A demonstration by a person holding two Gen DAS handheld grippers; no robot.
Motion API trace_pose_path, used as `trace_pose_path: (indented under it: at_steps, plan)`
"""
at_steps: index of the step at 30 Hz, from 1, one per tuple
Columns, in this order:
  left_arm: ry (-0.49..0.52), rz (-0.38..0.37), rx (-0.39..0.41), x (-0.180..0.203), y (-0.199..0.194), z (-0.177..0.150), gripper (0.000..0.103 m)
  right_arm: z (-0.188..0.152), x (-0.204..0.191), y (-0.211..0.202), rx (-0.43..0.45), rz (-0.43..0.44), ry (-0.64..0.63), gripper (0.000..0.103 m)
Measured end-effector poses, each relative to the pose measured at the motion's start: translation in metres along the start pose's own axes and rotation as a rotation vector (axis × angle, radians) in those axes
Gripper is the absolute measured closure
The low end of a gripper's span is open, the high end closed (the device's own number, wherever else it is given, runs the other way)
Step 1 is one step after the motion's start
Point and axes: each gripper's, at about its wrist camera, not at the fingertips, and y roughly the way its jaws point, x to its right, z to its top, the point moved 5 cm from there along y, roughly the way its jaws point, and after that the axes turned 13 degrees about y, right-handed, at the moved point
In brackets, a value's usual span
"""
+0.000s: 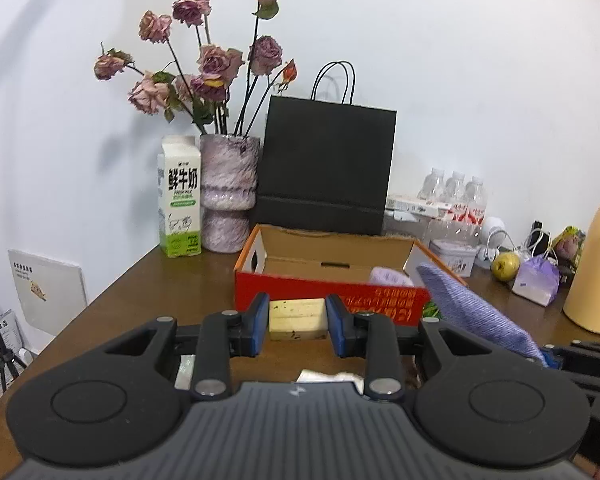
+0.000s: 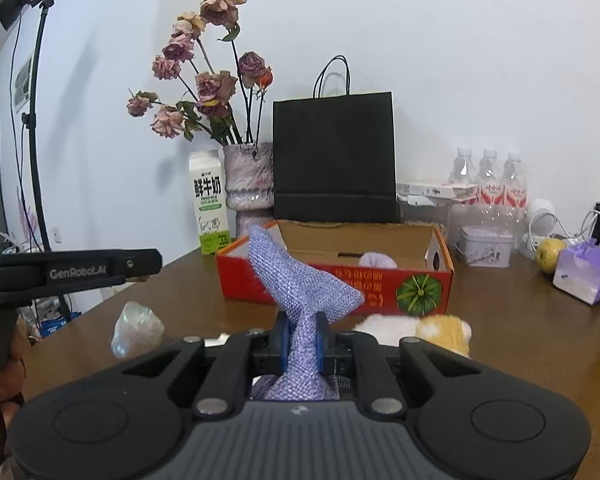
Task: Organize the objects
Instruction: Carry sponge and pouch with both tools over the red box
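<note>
My left gripper (image 1: 297, 320) is shut on a pale yellow block (image 1: 297, 319), held above the brown table just in front of the red cardboard box (image 1: 324, 296). My right gripper (image 2: 302, 338) is shut on a purple woven cloth (image 2: 300, 280), which sticks up in front of the same box (image 2: 340, 284). The cloth also shows in the left wrist view (image 1: 472, 312), to the right of the block. A lilac fluffy thing (image 2: 376, 259) lies inside the box. The left gripper's body (image 2: 80, 268) shows at the left of the right wrist view.
A crumpled clear wrapper (image 2: 136, 328) and an orange-white plush toy (image 2: 424, 330) lie on the table near me. Behind the box stand a milk carton (image 1: 179, 204), a vase of dried roses (image 1: 228, 196), a black paper bag (image 1: 328, 168), water bottles (image 2: 488, 178), a tin (image 2: 486, 246), an apple (image 1: 505, 266) and a yellow flask (image 1: 596, 256).
</note>
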Motion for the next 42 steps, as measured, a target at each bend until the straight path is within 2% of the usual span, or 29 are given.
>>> trace_pose_path:
  at_steps: [22, 32, 42]
  plan:
    - [-0.005, 0.000, -0.009, 0.021, 0.082, 0.046, 0.071, 0.054, 0.009, 0.084, 0.042, -0.040, 0.022, 0.092]
    - [-0.034, 0.015, 0.017, 0.014, 0.116, 0.071, 0.071, 0.077, 0.011, 0.119, 0.081, -0.054, 0.031, 0.092]
    - [-0.067, 0.034, -0.001, 0.000, 0.155, 0.082, 0.071, 0.093, 0.010, 0.158, 0.061, -0.077, 0.039, 0.092]
